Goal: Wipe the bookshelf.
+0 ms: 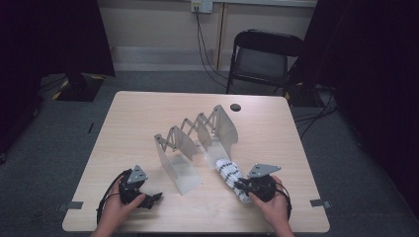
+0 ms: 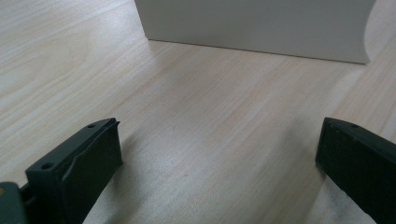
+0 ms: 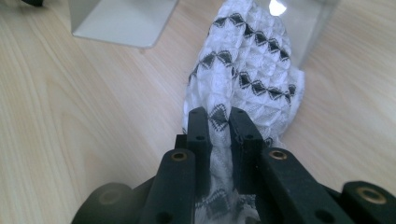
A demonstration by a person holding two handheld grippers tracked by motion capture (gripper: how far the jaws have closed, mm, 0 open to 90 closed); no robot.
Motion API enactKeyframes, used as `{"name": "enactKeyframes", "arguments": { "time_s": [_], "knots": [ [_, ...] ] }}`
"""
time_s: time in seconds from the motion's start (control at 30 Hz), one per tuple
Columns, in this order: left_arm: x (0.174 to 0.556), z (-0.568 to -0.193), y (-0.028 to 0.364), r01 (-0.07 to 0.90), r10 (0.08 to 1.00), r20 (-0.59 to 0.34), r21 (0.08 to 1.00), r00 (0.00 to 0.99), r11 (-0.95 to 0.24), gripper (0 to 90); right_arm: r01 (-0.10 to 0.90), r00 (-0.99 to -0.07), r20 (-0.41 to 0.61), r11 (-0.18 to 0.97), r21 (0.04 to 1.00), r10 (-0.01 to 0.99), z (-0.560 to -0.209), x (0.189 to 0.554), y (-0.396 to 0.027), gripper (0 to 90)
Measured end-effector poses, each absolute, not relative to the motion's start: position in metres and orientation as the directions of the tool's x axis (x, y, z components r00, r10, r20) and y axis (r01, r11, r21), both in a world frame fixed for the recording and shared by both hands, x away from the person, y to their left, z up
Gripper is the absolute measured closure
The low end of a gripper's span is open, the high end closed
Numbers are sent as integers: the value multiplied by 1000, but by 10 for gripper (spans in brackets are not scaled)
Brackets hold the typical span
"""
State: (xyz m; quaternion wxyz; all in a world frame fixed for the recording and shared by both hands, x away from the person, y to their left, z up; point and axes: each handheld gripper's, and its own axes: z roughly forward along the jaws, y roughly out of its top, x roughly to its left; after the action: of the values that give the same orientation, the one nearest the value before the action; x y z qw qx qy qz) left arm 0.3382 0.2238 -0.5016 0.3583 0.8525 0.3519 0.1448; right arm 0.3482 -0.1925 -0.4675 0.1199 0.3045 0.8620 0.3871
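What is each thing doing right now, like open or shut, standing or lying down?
left gripper: open, nothing between its jaws, low over the table.
right gripper: shut on the cloth.
cloth: white with black diamond stripes, bunched, lying on the table, near end pinched.
metal rack: standing upright, stretched out, its slots bare as far as shows.
folding chair: unfolded, nobody on it.

Pale wooden table (image 1: 148, 118) with a small round black hole (image 1: 235, 107) near its far edge. Black folding chair (image 1: 262, 59) beyond it on grey carpet (image 1: 74, 128).
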Motion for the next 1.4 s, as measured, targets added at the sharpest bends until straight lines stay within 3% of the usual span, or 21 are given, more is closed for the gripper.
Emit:
{"name": "enactKeyframes", "arguments": {
  "time_s": [0.13, 0.3, 0.5, 1.13, 1.4],
  "knots": [
    [339, -502, 223, 496, 704, -5, 712, 711, -496, 0, 410, -781, -6, 520, 749, 624, -466, 358, -175, 804],
    [339, -502, 223, 499, 705, -8, 712, 709, -494, 0, 469, -700, -17, 477, 744, 714, -469, 379, -165, 807],
    [339, -502, 223, 499, 705, -7, 712, 709, -494, 0, 488, -667, -32, 469, 736, 744, -474, 399, -155, 808],
    [338, -502, 222, 496, 703, -7, 714, 712, -495, 0, 525, -563, -86, 436, 731, 822, -475, 428, -172, 812],
    [338, -502, 222, 496, 703, -7, 713, 712, -495, 0, 457, -653, -127, 523, 719, 746, -477, 423, -156, 812]
  ]
}}
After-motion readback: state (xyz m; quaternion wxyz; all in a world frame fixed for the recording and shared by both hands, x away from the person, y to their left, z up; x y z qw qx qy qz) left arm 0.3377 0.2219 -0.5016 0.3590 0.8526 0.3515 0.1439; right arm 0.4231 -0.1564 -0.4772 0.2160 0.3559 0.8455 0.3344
